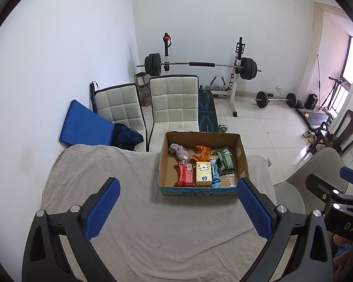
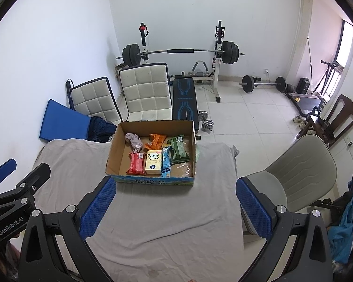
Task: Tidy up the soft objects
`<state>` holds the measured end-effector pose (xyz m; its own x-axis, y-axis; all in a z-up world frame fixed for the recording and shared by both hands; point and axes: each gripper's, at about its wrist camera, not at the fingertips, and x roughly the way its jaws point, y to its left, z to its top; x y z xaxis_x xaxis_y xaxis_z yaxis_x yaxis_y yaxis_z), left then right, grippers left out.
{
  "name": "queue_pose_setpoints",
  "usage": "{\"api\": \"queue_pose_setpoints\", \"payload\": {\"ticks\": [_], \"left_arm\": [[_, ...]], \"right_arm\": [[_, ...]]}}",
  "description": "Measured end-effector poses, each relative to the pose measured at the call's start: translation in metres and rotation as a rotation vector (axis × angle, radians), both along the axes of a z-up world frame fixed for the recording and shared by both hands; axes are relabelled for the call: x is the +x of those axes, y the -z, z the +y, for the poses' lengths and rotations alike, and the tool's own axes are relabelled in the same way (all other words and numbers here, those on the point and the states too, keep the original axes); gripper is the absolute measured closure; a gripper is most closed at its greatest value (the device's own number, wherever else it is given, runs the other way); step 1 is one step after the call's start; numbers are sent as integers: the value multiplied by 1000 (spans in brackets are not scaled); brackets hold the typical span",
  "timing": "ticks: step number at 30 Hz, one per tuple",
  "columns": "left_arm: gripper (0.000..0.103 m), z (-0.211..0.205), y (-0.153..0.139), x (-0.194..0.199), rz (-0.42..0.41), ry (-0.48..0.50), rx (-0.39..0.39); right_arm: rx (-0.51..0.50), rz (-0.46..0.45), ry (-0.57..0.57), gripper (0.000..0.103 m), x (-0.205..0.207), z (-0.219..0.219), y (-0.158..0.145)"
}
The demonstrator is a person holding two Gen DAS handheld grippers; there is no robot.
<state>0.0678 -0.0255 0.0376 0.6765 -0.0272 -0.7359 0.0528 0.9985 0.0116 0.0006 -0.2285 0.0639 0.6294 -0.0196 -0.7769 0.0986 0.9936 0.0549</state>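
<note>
While both tools are hovering above the cloth-covered tabletop (image 1: 134,223), the cardboard box (image 1: 243,157) is standing well ahead of them, at the far part of the cloth; the left hand-held gripper (image 1: 177,208) is spread wide with nothing between its blue pads, and the box is lying just beyond it, slightly toward its right finger; the right hand-held gripper (image 2: 176,208) is also released and empty, with the box (image 2: 114,150) ahead of it and toward its left finger. Inside the box a crumpled grey-pink cloth (image 1: 180,152) is lying at the back left; an orange packet (image 1: 201,153) and a green packet (image 1: 225,161) are lying beside it; in front a red packet (image 1: 184,175), a yellow-white tissue pack (image 1: 204,173) and a narrow blue packet (image 1: 215,172) are sitting side by side, touching each other; the left part of the box floor is showing bare cardboard.
</note>
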Motion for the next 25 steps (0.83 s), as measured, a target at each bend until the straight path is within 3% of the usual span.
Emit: {"api": "queue_pose_setpoints", "payload": {"ticks": [25], "left_arm": [[1, 0, 0, 3, -1, 5, -4]], "right_arm": [[-1, -6, 8, 0, -4, -1, 4]]}}
